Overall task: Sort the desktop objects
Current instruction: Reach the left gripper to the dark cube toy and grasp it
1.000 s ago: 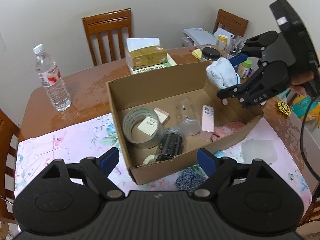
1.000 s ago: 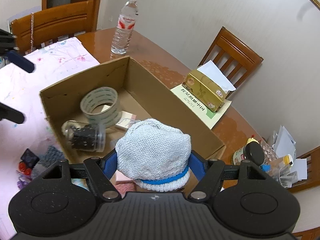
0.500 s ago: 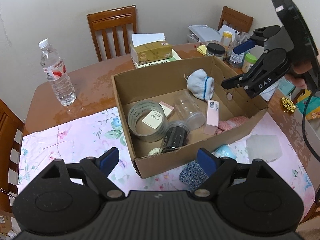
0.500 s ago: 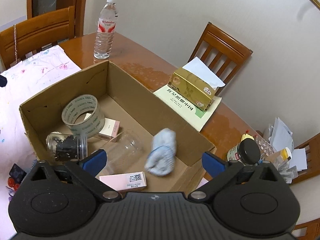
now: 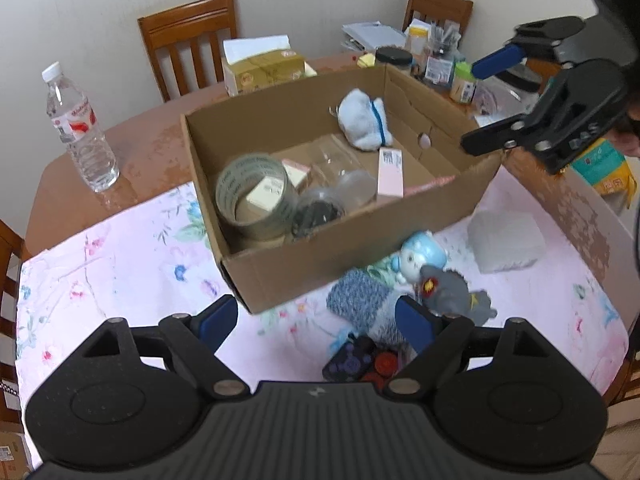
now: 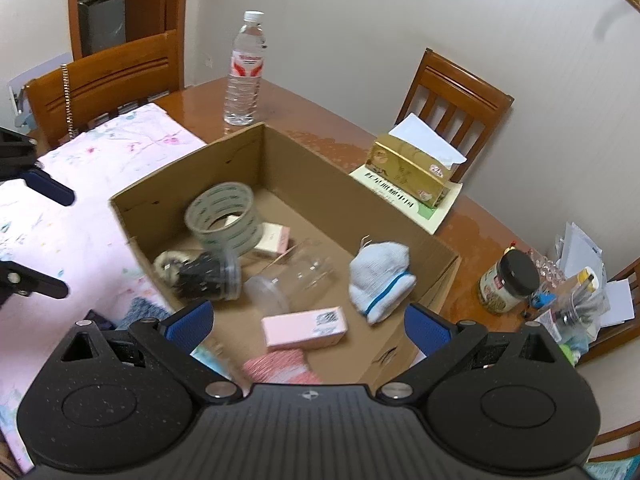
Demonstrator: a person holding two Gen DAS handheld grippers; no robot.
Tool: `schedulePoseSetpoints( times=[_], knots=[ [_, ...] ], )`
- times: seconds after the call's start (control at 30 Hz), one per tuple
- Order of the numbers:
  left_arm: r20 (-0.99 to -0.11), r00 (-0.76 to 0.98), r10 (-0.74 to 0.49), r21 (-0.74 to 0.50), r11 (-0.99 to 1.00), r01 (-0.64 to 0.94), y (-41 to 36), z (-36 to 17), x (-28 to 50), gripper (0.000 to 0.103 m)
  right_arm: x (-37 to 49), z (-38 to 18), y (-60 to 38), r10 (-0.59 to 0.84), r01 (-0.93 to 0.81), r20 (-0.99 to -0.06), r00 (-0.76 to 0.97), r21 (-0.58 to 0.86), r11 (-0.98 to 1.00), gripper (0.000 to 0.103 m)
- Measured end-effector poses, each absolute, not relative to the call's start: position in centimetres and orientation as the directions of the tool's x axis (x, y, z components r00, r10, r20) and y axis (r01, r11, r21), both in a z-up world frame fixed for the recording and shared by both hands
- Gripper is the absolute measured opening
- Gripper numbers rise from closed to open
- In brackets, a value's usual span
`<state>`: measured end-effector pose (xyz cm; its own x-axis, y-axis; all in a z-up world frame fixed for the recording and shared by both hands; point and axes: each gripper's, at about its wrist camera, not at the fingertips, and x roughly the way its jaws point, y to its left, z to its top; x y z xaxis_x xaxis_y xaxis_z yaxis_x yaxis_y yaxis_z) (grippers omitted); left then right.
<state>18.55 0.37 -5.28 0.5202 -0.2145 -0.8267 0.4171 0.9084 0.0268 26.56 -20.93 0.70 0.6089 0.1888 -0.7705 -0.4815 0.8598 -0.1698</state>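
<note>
An open cardboard box (image 5: 320, 272) (image 6: 424, 224) on the table holds a tape roll (image 5: 252, 196) (image 6: 224, 216), two clear jars, a pink carton (image 6: 304, 328) and a small white knit hat (image 5: 362, 122) (image 6: 380, 280). My right gripper (image 6: 308, 322) (image 5: 486, 100) is open and empty over the box's right edge. My left gripper (image 5: 316, 316) is open and empty above the floral cloth in front of the box. Beside its right finger lie a blue-grey knit piece (image 5: 360, 300), a grey plush toy (image 5: 452, 292), a pale blue figure (image 5: 420, 256) and a dark cube (image 5: 352, 360).
A water bottle (image 5: 80, 128) (image 6: 246, 68) stands on the wooden table behind the cloth. A tissue box (image 5: 264, 66) (image 6: 412, 172), a dark-lidded jar (image 6: 508, 280) and desk clutter lie behind the box. A translucent block (image 5: 506, 240) sits right of the box. Chairs ring the table.
My right gripper opened and let the knit hat drop into the box, then pulled back to the right. My left gripper came lower and nearer the toys in front of the box.
</note>
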Motion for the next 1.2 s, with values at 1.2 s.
schedulePoseSetpoints(
  times=[1.2],
  knots=[
    [-0.873,0.428,-0.233,0.102,0.771,0.629,-2.5,-13.9,17.1,0.085,14.8,-3.9,-20.1,0.252,-0.277,-0.779,0.574,0.105,0.955,0.103]
  ],
)
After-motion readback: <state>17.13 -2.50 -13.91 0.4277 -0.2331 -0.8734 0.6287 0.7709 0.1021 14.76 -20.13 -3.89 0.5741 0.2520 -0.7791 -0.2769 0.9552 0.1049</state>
